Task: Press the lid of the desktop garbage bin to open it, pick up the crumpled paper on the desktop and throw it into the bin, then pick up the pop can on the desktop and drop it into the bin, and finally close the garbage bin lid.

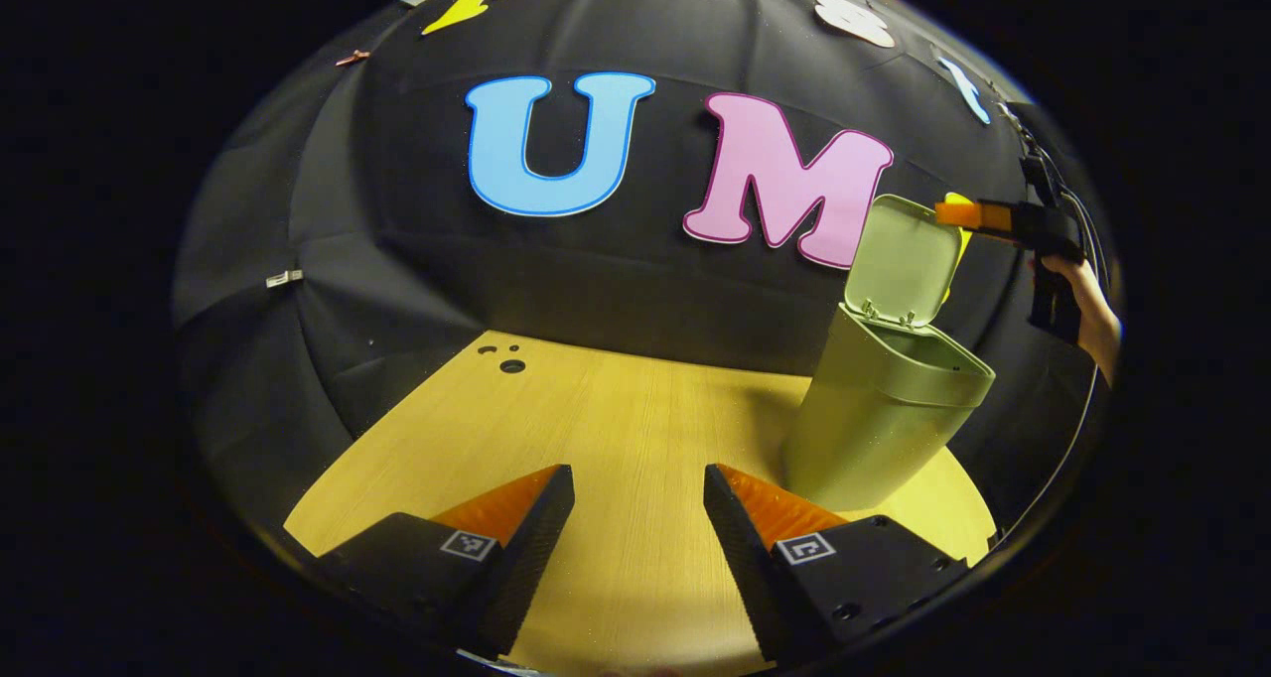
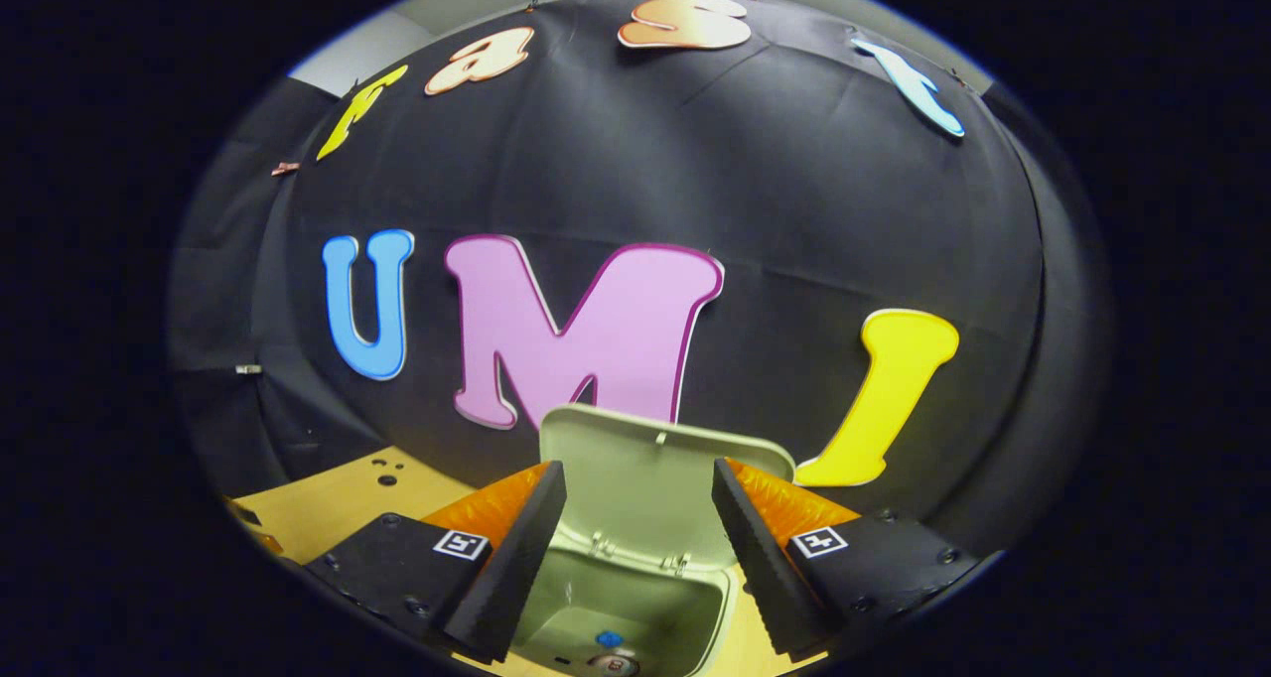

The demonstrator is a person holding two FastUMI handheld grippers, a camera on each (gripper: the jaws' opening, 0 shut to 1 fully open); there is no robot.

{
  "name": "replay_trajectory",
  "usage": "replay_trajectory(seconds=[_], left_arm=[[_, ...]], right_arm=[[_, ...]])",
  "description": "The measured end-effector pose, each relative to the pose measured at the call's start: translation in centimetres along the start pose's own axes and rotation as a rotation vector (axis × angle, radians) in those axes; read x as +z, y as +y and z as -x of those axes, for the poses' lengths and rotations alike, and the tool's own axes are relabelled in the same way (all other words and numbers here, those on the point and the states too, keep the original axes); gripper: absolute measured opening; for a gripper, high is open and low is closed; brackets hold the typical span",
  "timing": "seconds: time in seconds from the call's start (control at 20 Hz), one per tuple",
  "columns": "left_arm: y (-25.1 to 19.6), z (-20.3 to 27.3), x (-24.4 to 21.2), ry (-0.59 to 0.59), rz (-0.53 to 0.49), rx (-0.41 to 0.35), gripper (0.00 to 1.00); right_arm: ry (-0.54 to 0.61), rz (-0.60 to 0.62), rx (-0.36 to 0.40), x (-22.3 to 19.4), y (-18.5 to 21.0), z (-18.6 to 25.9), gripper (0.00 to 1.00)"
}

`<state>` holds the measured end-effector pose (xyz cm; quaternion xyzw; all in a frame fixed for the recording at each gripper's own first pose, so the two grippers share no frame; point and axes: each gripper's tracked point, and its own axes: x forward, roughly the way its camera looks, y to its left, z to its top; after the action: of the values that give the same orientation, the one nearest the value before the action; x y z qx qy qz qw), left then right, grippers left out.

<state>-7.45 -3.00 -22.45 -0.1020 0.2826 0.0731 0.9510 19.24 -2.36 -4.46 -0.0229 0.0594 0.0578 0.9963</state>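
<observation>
With the bin (image 2: 616,608) on the table, its lid (image 2: 650,478) raised and a can (image 2: 611,662) seen inside, both drops are judged done and closing remains; the right gripper (image 2: 638,548), above the bin, and left gripper (image 1: 635,548), beside it, are spread empty.

Wall: black cloth (image 1: 616,280) hung behind and around the tabletop, creased, with folds at the left side
Tabletop: light wood grain (image 1: 635,429), its far edge meeting the cloth
Holes: small dark round holes (image 1: 511,365) near the tabletop's far left corner
Upper background: pale grey wall (image 2: 367,47) above the cloth's top edge
Light: warm, brightest on the tabletop, the cloth dim
Clips: small clips (image 1: 285,278) on the cloth at left
</observation>
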Motion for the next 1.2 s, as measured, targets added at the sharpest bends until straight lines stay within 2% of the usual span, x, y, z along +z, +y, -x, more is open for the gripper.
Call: replay_trajectory(seconds=[0.3, 0.5, 0.6, 0.9, 1.2], left_arm=[[-0.5, 1.2, -0.3, 0.008, -0.010, 0.008, 0.87], [0.1, 1.9, 0.1, 0.001, -0.024, 0.017, 0.87], [0.4, 2.2, 0.2, 0.001, -0.032, 0.019, 0.87], [1.2, 2.2, 0.9, -0.009, -0.049, -0.001, 0.87], [0.6, 1.2, 2.2, -0.033, -0.078, -0.070, 0.87]], right_arm=[[-0.063, -0.042, -0.083, 2.7, -2.6, -4.1, 0.96], [-0.019, -0.064, -0.125, 1.1, -3.5, -6.6, 0.96], [0.020, -0.069, -0.116, -0.1, -3.3, -7.1, 0.96], [0.058, -0.129, -0.103, -0.7, -2.6, -5.5, 0.96], [0.126, -0.116, -0.070, -2.0, -1.1, -1.6, 0.96]])
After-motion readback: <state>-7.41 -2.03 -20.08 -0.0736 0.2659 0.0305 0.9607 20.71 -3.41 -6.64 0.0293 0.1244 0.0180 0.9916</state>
